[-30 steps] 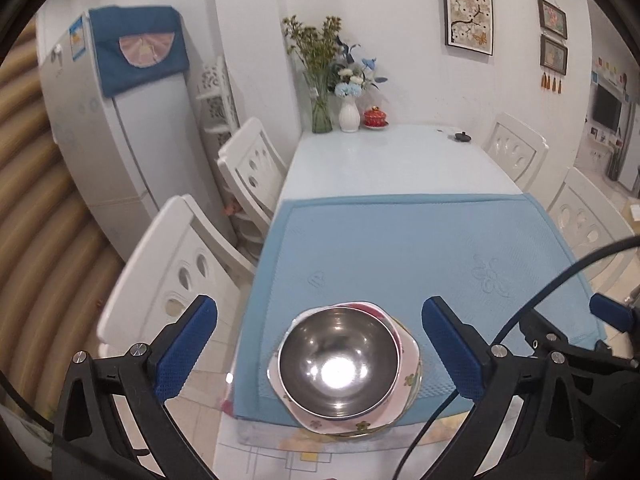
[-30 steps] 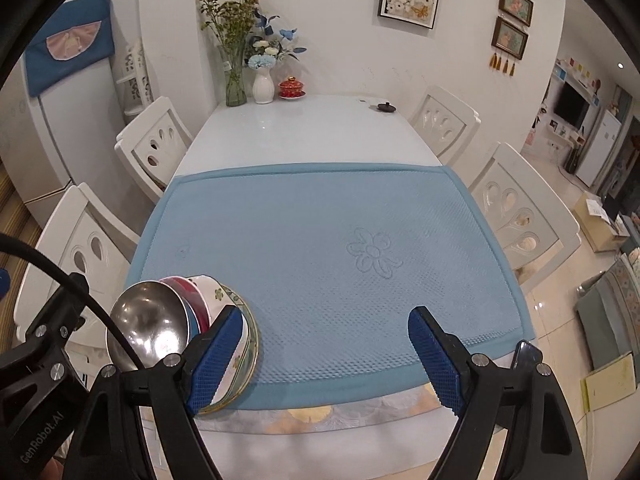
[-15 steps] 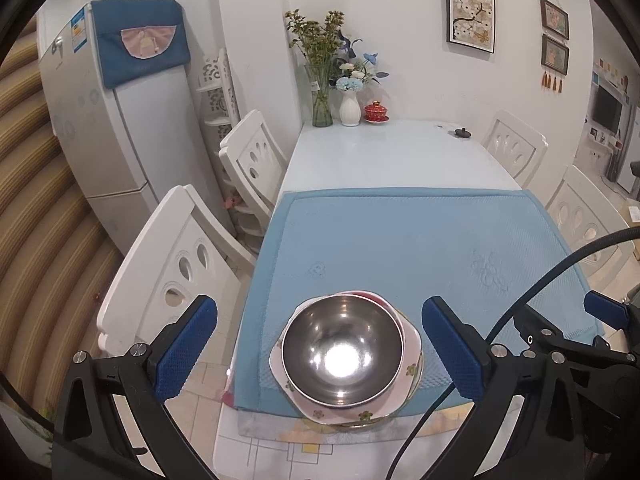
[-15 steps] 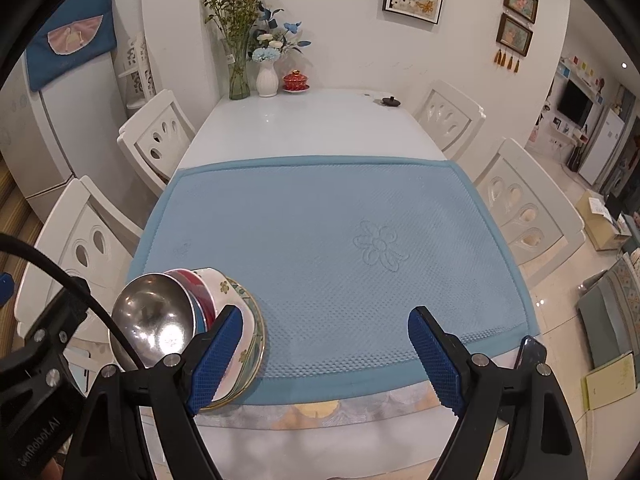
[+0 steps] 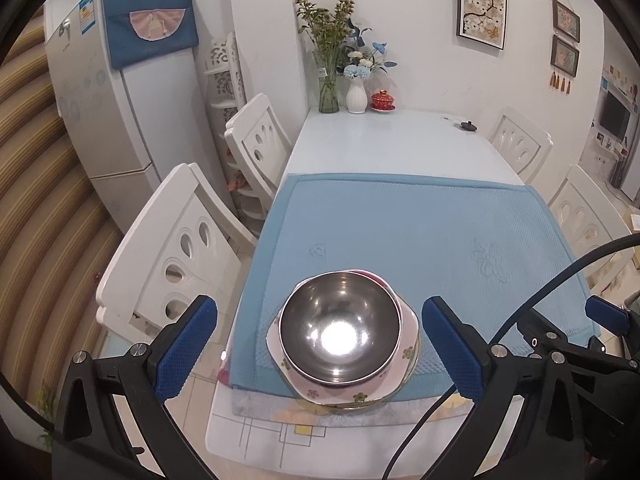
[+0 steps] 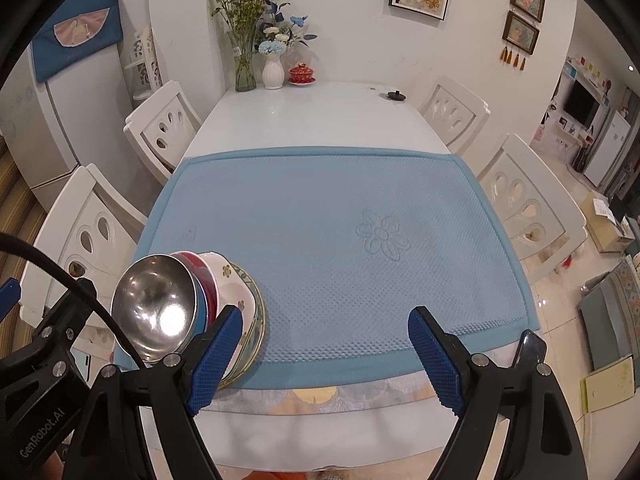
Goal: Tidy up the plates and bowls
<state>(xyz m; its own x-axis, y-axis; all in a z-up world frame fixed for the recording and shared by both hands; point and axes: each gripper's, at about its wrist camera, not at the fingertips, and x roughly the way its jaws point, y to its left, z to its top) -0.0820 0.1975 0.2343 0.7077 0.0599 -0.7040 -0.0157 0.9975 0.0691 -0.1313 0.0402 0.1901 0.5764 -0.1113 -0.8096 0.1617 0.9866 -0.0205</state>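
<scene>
Steel bowl point(image 5: 340, 334) unmoved | both jaws still spread | cameras raised

left wrist: high over near table edge, tilted down, stacked bowls point(image 5: 340, 340) lower centre between its fingers | right wrist: same height, faces far wall, blue mat point(image 6: 340, 248) centred, stack lower left | shared: mat, stack, flower vases point(image 5: 356, 96) top centre

White table point(image 6: 320, 120) under blue mat point(image 6: 320, 220)

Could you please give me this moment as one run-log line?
left hand-held gripper: open, over steel bowl | right hand-held gripper: open, empty | stack on mat
</scene>
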